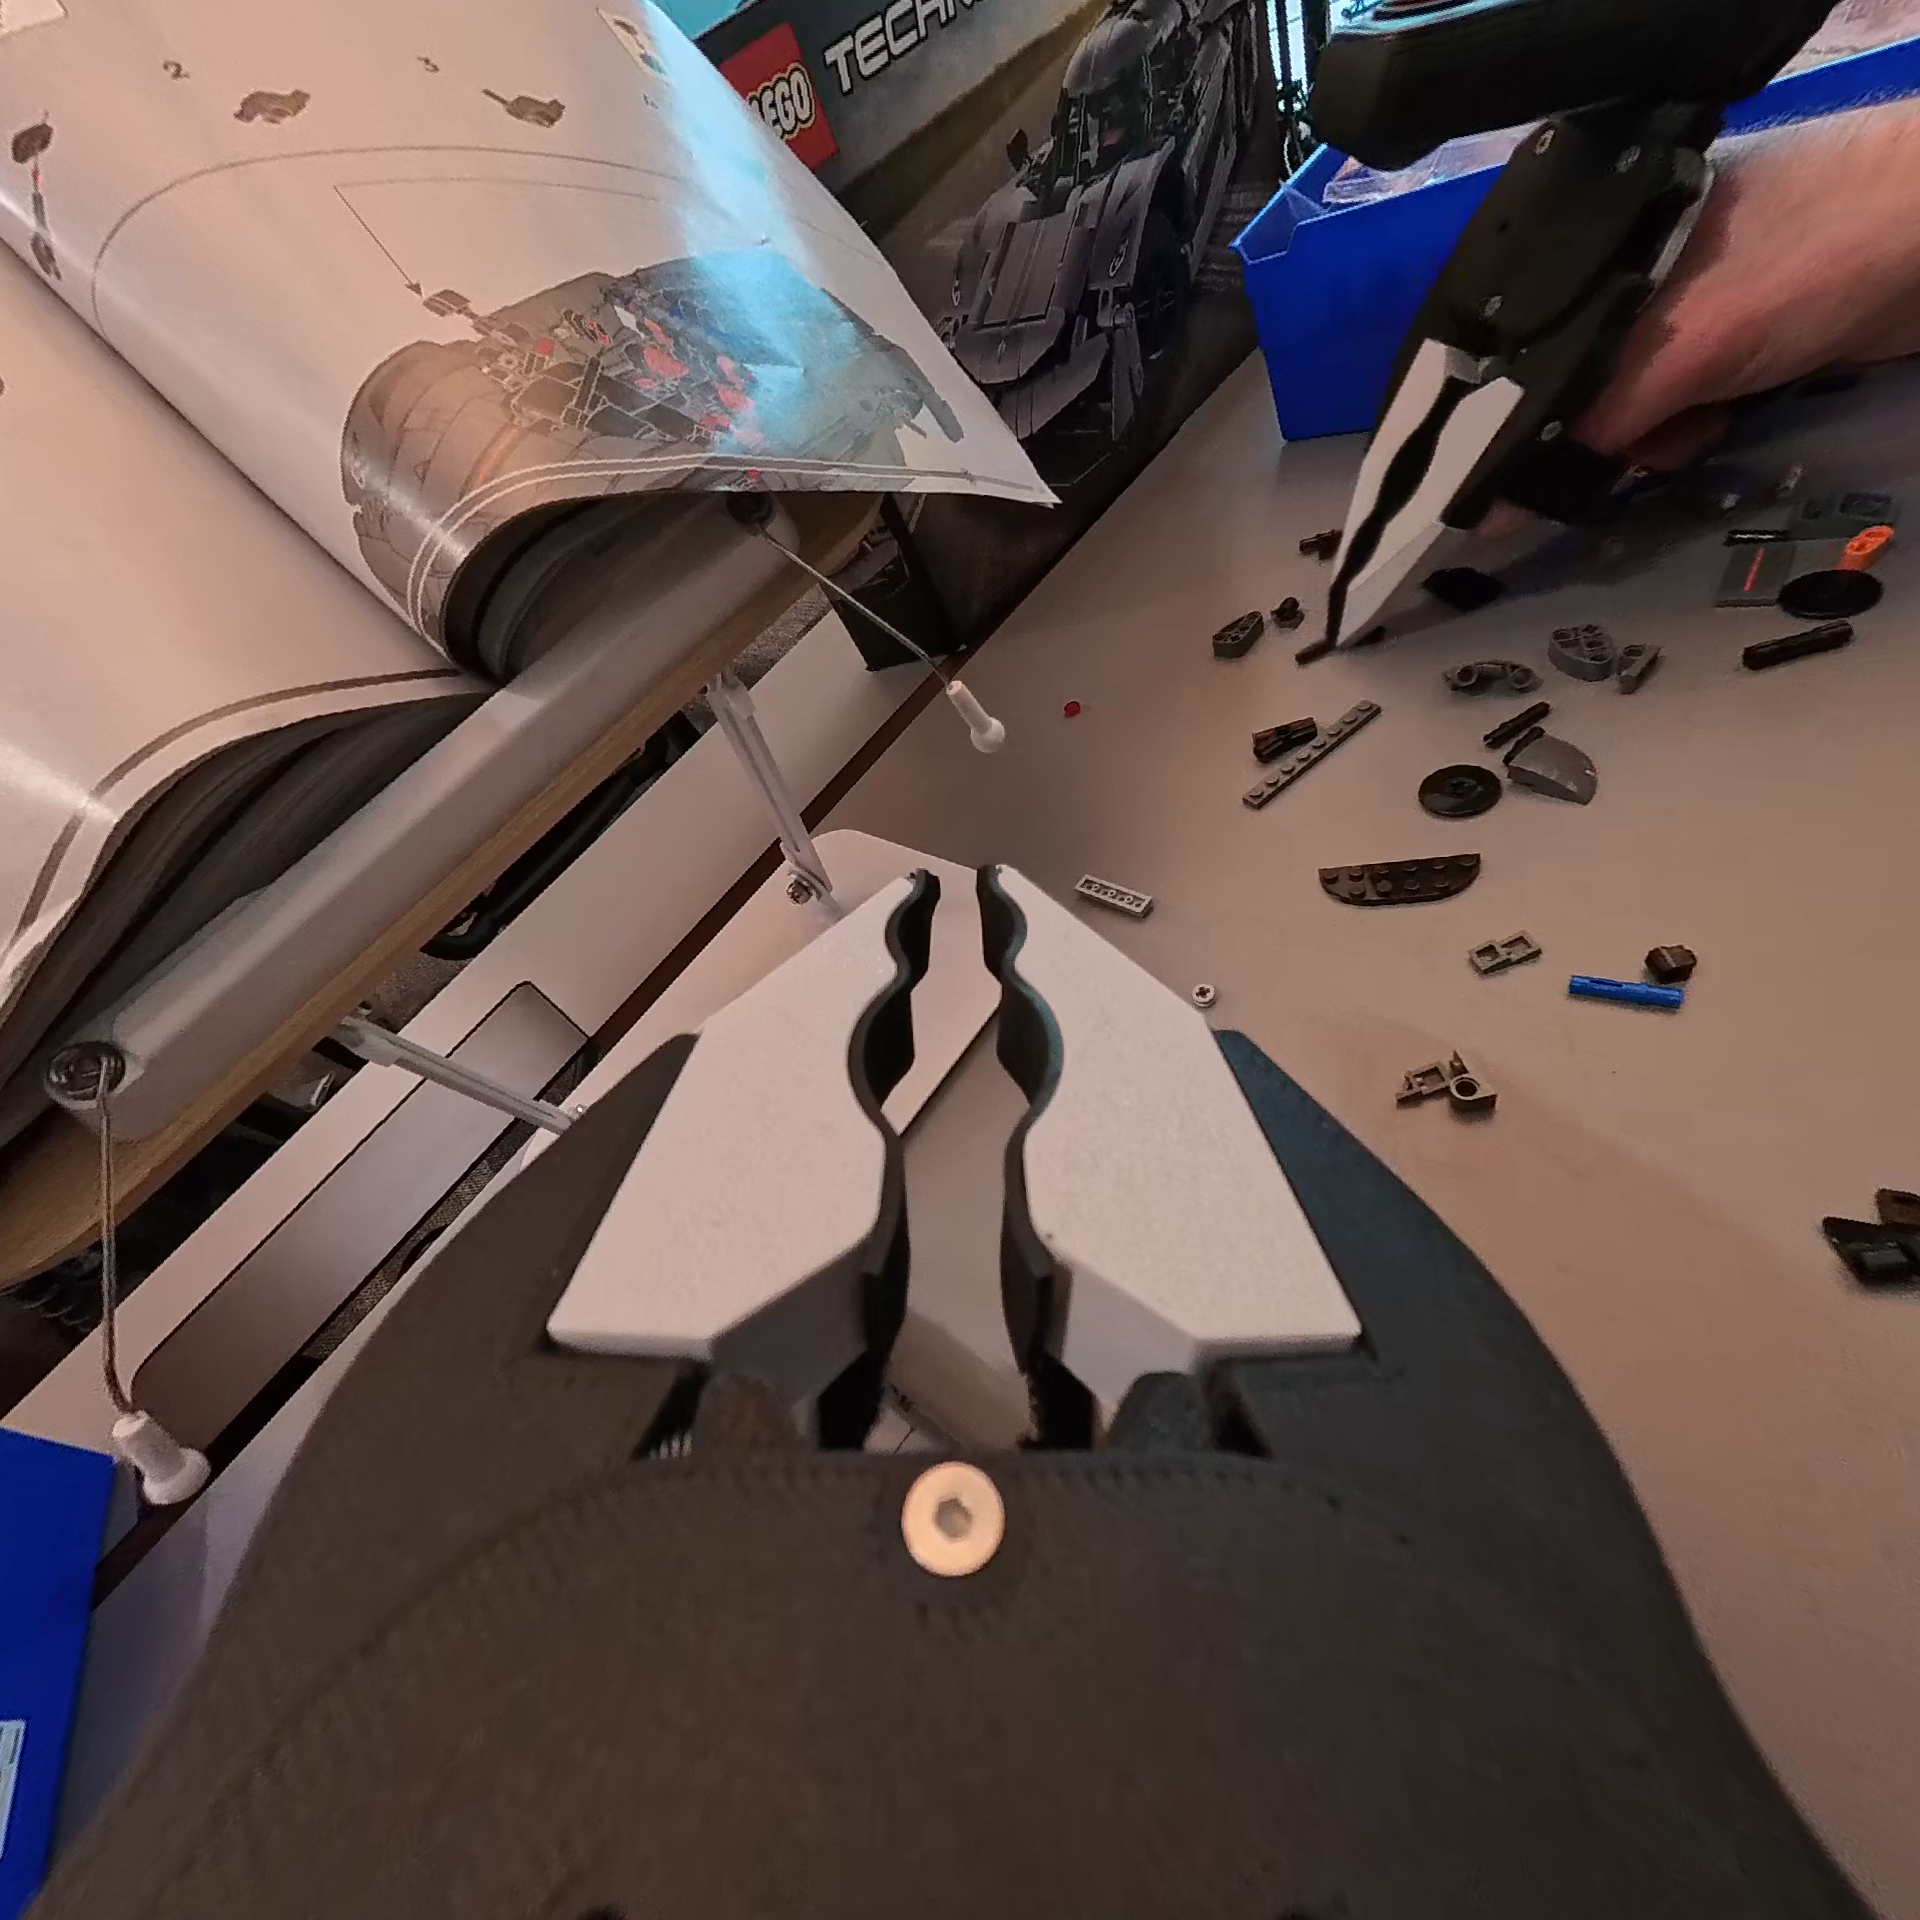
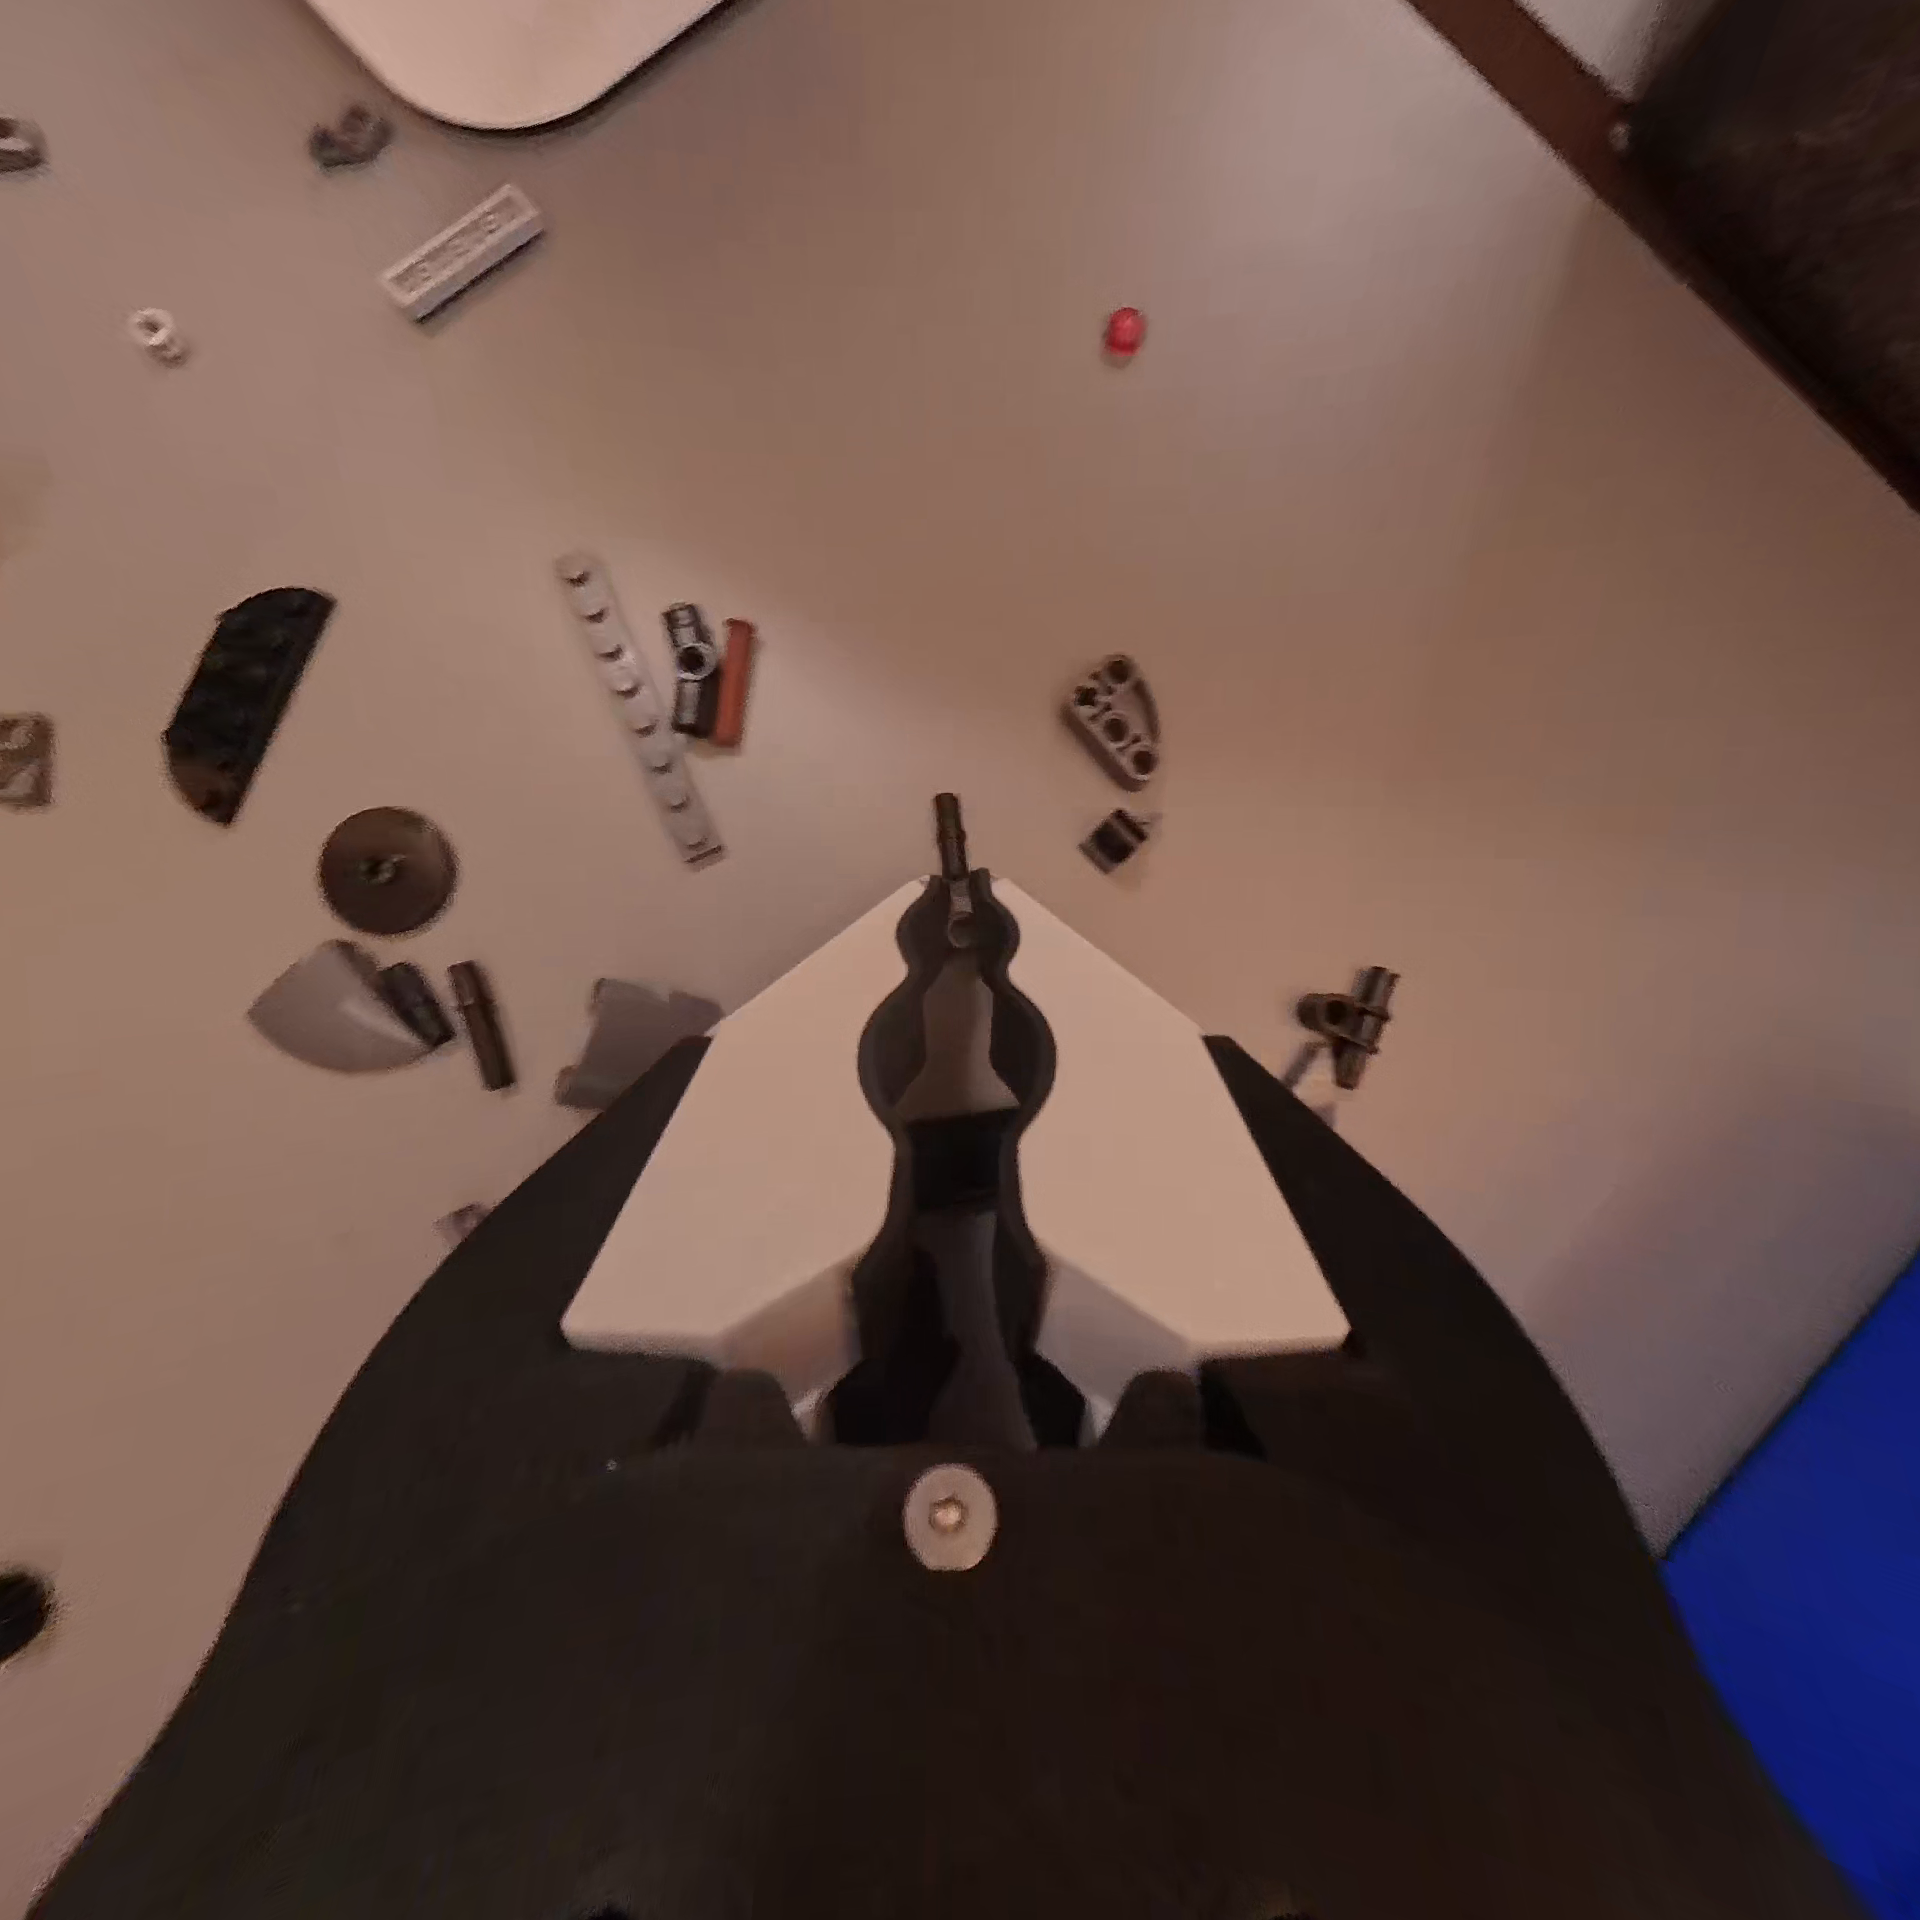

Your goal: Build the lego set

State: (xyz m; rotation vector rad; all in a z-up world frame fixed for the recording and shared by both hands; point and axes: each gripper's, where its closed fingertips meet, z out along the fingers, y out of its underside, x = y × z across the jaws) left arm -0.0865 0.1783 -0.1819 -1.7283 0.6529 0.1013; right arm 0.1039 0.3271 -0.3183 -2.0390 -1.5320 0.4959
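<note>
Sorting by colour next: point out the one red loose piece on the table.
The tiny round red piece, lying alone on bare table beyond the right gripper; the pieces around it are mostly grey or black.

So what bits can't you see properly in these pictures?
- Left wrist view: the right gripper has its tips down on the table; the pin there is too small to make out.
- Right wrist view: the black pin has its back end hidden between the fingertips.
- Left wrist view: the lego box is cut off by the top edge and covered by the instruction book.

We see loose lego pieces (image 1: 1455,790) scattered on table (image 1: 1351,1351), right of instruction booklet (image 1: 312,416); box (image 1: 1039,260) behind.
</note>
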